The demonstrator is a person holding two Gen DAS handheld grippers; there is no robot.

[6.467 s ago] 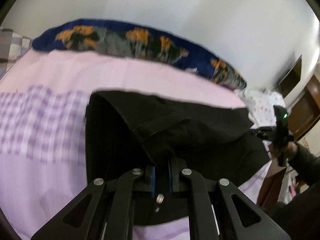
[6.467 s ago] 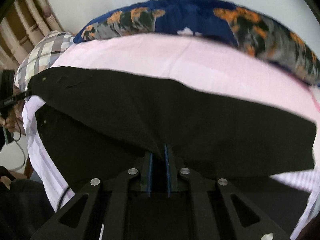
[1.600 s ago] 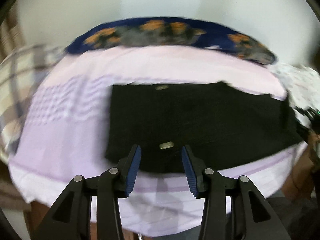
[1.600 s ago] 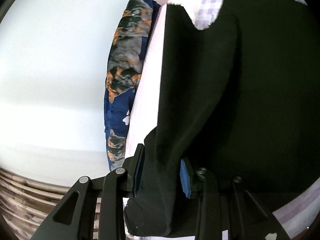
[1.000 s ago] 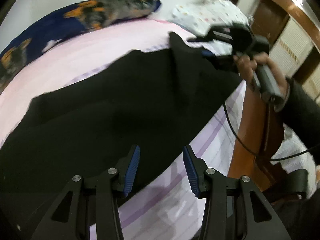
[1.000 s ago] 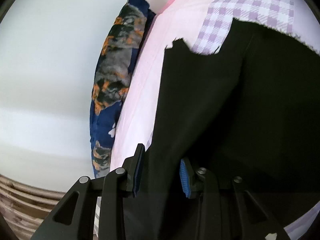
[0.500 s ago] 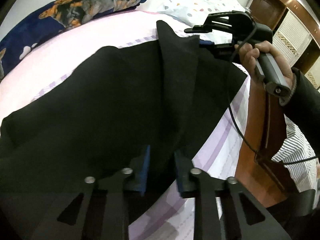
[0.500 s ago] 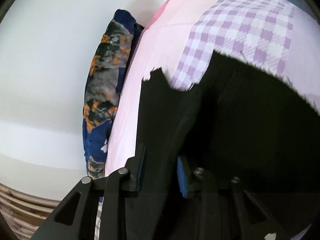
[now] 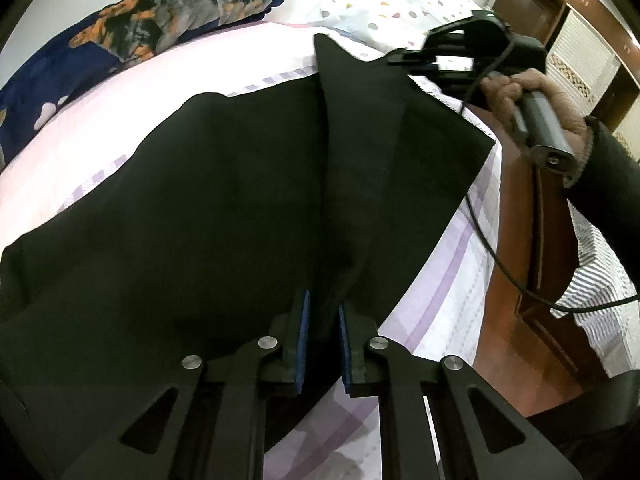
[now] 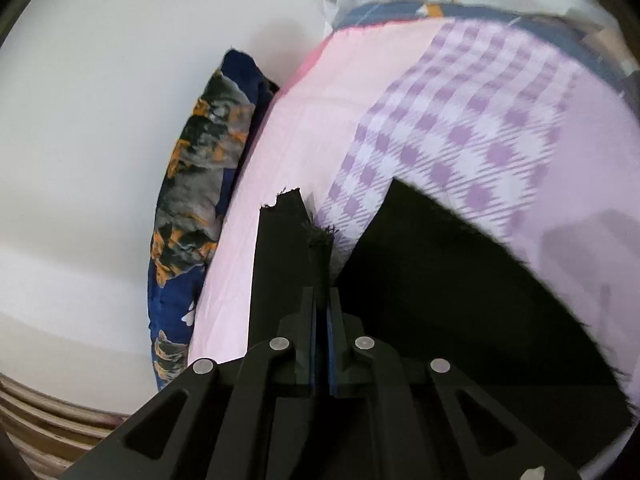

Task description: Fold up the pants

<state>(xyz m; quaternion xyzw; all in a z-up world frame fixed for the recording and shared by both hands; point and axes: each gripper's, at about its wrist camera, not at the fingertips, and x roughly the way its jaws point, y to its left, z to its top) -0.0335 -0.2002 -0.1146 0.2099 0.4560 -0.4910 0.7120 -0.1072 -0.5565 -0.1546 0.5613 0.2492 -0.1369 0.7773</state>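
Black pants (image 9: 240, 184) lie across the bed (image 9: 132, 92), each gripper clamped on one corner of the same end: left gripper (image 9: 322, 334) near, right gripper (image 10: 321, 344) far. Two pinches probably let that end lift evenly for the next fold

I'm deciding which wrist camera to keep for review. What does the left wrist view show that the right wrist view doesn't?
Only the left wrist view shows the person's hand holding the right gripper at the pants' far edge, plus the wooden bed frame. Only the right wrist view shows the frayed hem above its shut pads. Both show the black pants, the lilac sheet and the navy pillow.
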